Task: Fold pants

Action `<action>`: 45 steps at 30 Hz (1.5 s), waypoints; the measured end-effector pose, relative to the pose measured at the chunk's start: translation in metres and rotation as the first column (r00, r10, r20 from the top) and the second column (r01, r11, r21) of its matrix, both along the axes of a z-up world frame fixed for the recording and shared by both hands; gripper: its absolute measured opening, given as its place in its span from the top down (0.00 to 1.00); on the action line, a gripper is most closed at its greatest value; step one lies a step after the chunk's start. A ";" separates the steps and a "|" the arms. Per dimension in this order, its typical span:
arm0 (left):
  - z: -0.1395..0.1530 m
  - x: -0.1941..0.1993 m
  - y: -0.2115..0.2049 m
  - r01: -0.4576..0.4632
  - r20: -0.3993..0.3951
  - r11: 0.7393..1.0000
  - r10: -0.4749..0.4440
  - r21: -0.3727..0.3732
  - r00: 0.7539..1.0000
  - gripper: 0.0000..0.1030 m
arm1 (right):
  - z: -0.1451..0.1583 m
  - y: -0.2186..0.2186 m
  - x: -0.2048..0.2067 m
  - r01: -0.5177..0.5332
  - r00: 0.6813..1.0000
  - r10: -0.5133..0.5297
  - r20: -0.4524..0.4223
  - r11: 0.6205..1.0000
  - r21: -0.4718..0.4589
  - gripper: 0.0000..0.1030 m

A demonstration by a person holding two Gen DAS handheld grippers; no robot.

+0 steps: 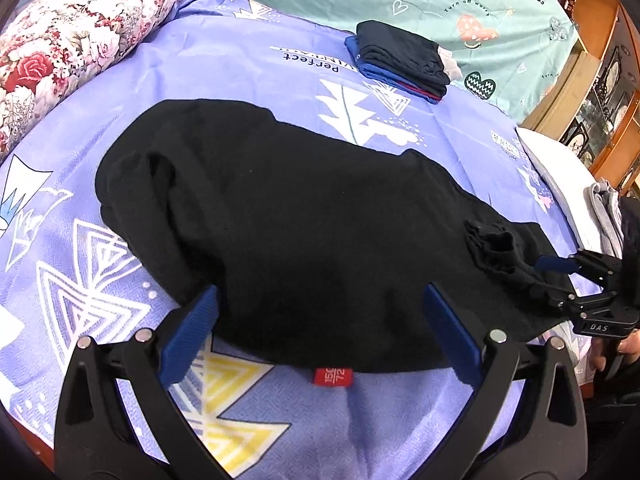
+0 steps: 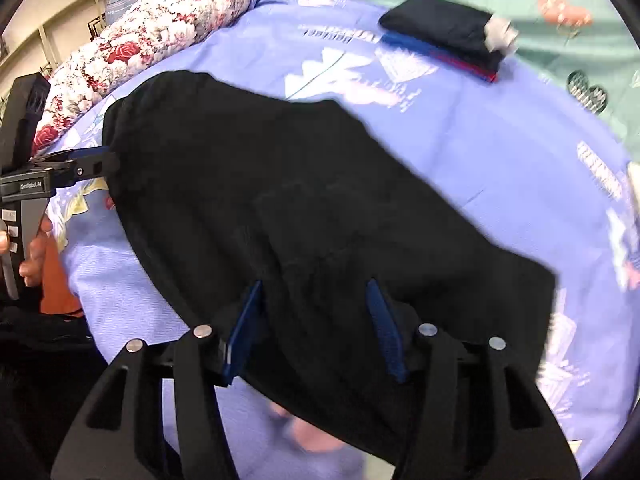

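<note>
Black pants (image 1: 304, 216), bed (image 1: 280, 68). Left gripper (image 1: 320, 320): fingers spread astride hem. Right gripper (image 2: 316, 320): fingers half-spread, over fabric. Pinch both edges evenly before folding.

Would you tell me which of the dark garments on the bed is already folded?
The small stack of dark garments at the far edge of the purple sheet. It is compact and squared; the black pants by the grippers lie spread out.

The black pants (image 1: 304, 232) are matt, soft knit cloth with a glossy red size tag (image 1: 333, 376) at the hem. The lilac bedsheet (image 1: 248, 76) is finely woven printed cloth. The left gripper (image 1: 320, 320) has matt black plastic arms, ribbed blue pads (image 1: 192, 332) and shiny metal pins.
</note>
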State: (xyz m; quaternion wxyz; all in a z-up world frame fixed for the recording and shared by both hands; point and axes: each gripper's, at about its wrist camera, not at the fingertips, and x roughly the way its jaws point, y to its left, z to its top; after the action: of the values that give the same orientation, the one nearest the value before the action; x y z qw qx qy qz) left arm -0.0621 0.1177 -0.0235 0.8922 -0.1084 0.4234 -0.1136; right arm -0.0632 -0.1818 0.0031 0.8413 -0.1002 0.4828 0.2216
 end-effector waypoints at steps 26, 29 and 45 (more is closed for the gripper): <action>-0.016 0.014 0.113 -0.302 -0.250 0.886 0.221 -0.352 0.943 0.02 | 0.010 0.024 0.025 -0.073 0.995 0.056 0.083 0.974 0.216 0.44; -0.024 0.042 0.111 -0.328 -0.278 0.850 0.225 -0.412 0.934 0.02 | 0.043 -0.009 0.016 -0.046 0.971 -0.041 0.237 0.936 0.350 0.01; -0.034 0.069 0.100 -0.418 -0.304 0.752 0.297 -0.509 0.905 0.73 | 0.012 -0.079 0.042 0.111 0.980 -0.182 0.083 0.841 0.529 0.01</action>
State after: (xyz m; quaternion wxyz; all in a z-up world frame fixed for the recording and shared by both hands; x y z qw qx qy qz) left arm 0.0074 0.2177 -0.0579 0.7766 -0.4568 0.4311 -0.0482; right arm -0.0214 -0.2613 0.0149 0.8810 0.1546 0.3549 0.2721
